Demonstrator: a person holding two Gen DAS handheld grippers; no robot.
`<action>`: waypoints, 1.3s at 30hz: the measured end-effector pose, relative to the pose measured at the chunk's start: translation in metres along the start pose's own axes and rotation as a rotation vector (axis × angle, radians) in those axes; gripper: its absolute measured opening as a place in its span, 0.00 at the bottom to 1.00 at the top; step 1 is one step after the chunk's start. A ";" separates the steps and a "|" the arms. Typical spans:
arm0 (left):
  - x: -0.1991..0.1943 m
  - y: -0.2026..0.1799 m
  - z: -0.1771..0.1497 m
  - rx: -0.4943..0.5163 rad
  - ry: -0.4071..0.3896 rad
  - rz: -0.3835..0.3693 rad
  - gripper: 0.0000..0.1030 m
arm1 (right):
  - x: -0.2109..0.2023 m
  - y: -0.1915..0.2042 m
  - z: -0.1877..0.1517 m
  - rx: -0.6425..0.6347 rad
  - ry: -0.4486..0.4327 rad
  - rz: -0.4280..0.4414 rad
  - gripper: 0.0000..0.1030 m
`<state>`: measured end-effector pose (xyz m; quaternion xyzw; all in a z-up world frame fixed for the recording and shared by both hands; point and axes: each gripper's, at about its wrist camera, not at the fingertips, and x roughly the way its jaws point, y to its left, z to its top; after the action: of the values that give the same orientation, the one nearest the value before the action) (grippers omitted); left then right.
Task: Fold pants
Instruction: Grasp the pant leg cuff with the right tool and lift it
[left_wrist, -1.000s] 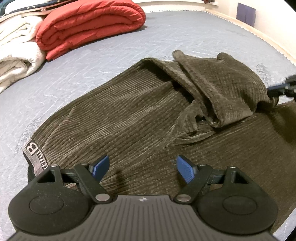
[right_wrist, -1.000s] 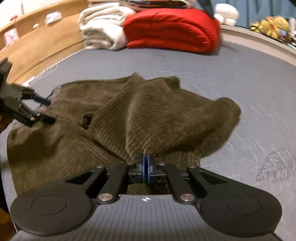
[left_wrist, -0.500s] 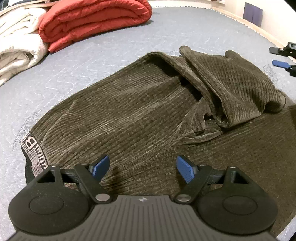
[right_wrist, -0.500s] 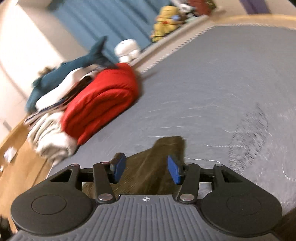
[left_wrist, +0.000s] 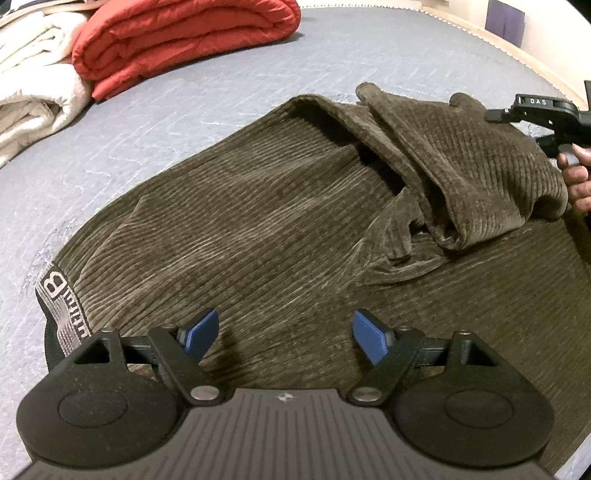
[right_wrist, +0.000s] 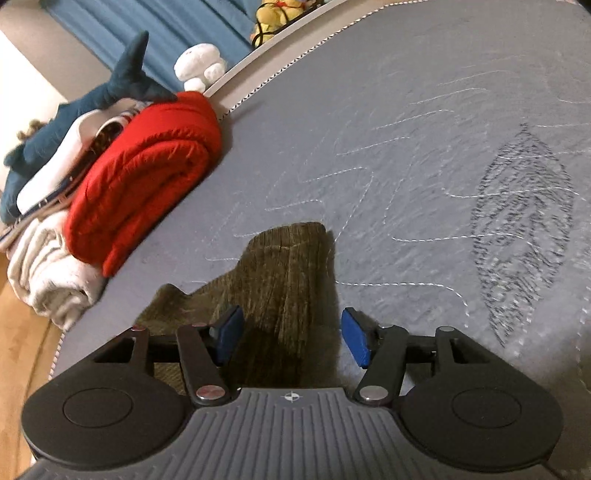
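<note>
Dark olive corduroy pants (left_wrist: 266, 221) lie on the grey mattress (left_wrist: 221, 103), with the legs folded back over the body into a bunched heap (left_wrist: 461, 177). The waistband with a white "B" label (left_wrist: 55, 291) is at the lower left. My left gripper (left_wrist: 284, 332) is open and empty just above the pants near the waistband. My right gripper (right_wrist: 291, 334) is open and empty over a leg end (right_wrist: 291, 266) of the pants. The right gripper's body (left_wrist: 546, 110) also shows at the right edge of the left wrist view, held by a hand.
A folded red quilt (left_wrist: 177, 40) and cream blankets (left_wrist: 33, 92) lie at the far left of the mattress. In the right wrist view the red quilt (right_wrist: 147, 173), a blue plush shark (right_wrist: 81, 107) and other soft toys sit along the bed's edge (right_wrist: 258, 85).
My right gripper let go of the pants, opened and swung up and round to the leg end. My left gripper stayed open over the waistband area.
</note>
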<state>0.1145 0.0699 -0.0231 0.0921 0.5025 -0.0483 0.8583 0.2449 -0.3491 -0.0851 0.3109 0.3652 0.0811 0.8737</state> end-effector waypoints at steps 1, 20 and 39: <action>0.001 0.002 -0.001 -0.002 0.003 0.000 0.82 | 0.002 0.003 0.001 -0.017 0.002 0.002 0.59; 0.002 0.013 0.023 -0.084 0.000 -0.027 0.82 | -0.024 0.097 0.008 -0.506 -0.099 0.013 0.15; -0.024 -0.020 0.061 -0.138 -0.363 -0.021 0.81 | -0.155 -0.018 0.062 0.220 -0.664 -0.219 0.12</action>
<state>0.1507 0.0378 0.0250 0.0176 0.3422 -0.0383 0.9387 0.1741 -0.4502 0.0285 0.3717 0.0994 -0.1579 0.9094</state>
